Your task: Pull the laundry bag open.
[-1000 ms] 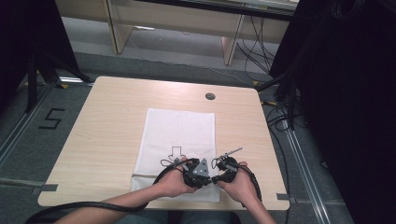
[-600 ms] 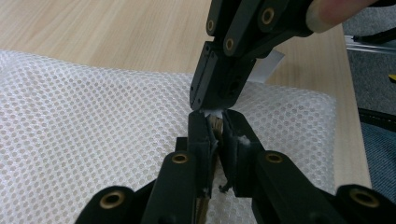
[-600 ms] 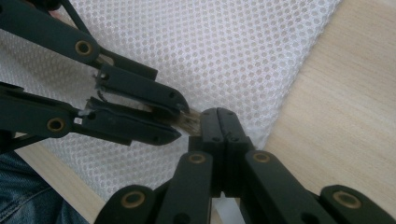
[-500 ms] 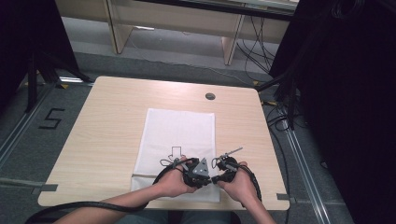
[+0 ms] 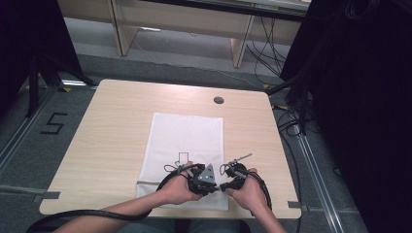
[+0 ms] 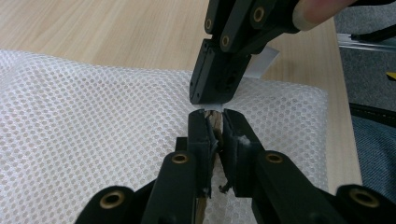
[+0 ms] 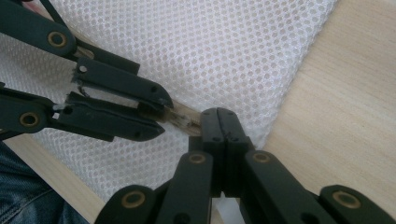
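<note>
Both hands sit close together at the near edge of the tabletop [image 5: 121,126], over the near end of a white mesh bag [image 5: 187,136] that lies flat along the middle. The left gripper [image 6: 214,116] has its 2 fingers [image 6: 198,135] nearly together, pinched on a thin brownish strip [image 7: 180,119] at the bag's edge. The right gripper [image 7: 218,114] meets it tip to tip, its fingers [image 7: 233,130] pressed fully together beside the end of that strip, with a small white tab [image 6: 259,63] showing behind them. Whether they grip the tab, I cannot tell.
</note>
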A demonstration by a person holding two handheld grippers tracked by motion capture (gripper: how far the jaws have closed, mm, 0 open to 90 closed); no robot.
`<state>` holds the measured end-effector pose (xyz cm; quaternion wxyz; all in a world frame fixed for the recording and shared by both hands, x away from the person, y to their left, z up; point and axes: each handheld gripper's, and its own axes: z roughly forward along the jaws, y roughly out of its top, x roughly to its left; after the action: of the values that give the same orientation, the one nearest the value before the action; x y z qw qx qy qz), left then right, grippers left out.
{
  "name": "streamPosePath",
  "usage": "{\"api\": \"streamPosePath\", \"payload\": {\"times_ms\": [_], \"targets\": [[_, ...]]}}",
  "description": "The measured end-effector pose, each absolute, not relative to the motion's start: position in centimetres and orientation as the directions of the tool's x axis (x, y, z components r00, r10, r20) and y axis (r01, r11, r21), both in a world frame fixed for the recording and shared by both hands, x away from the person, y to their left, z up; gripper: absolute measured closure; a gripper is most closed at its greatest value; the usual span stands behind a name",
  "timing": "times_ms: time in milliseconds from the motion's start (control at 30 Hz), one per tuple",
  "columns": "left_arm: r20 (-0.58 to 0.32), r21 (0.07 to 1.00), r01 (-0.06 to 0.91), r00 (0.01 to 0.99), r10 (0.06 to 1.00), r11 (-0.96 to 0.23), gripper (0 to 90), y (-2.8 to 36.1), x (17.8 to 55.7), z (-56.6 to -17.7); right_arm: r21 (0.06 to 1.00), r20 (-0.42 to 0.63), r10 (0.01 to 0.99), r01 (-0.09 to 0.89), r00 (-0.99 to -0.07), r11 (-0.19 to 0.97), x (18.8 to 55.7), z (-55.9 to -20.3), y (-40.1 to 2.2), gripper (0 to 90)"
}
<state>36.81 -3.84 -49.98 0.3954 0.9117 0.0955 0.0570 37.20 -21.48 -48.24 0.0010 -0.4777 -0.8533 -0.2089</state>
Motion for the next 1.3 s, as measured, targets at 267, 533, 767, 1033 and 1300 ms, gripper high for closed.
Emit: {"api": "streamPosePath", "payload": {"times_ms": [267, 533, 767, 1033, 1300], "targets": [[0.019, 0.740, 0.137, 0.974, 0.225, -0.659, 81.7, -3.3, 36.7, -49.8, 0.354, 0.206, 0.817, 0.819, -0.539, 0.452, 37.3, -48.3, -21.5, 90.0], [0.012, 0.738, 0.141, 0.975, 0.222, -0.660, 81.7, -3.0, 36.8, -49.5, 0.345, 0.206, 0.822, 0.825, -0.531, 0.447, 37.1, -48.2, -21.4, 90.0], [0.016, 0.738, 0.139, 0.975, 0.222, -0.661, 81.7, -2.6, 36.8, -49.3, 0.351, 0.190, 0.820, 0.818, -0.540, 0.457, 37.1, -48.2, -21.3, 90.0], [0.006, 0.740, 0.149, 0.973, 0.229, -0.656, 81.7, -2.4, 36.7, -49.2, 0.353, 0.190, 0.817, 0.815, -0.544, 0.460, 37.2, -48.2, -21.3, 90.0], [0.002, 0.739, 0.155, 0.973, 0.232, -0.656, 81.7, -2.2, 36.7, -49.1, 0.337, 0.187, 0.823, 0.822, -0.536, 0.458, 37.1, -48.1, -21.2, 90.0]]}}
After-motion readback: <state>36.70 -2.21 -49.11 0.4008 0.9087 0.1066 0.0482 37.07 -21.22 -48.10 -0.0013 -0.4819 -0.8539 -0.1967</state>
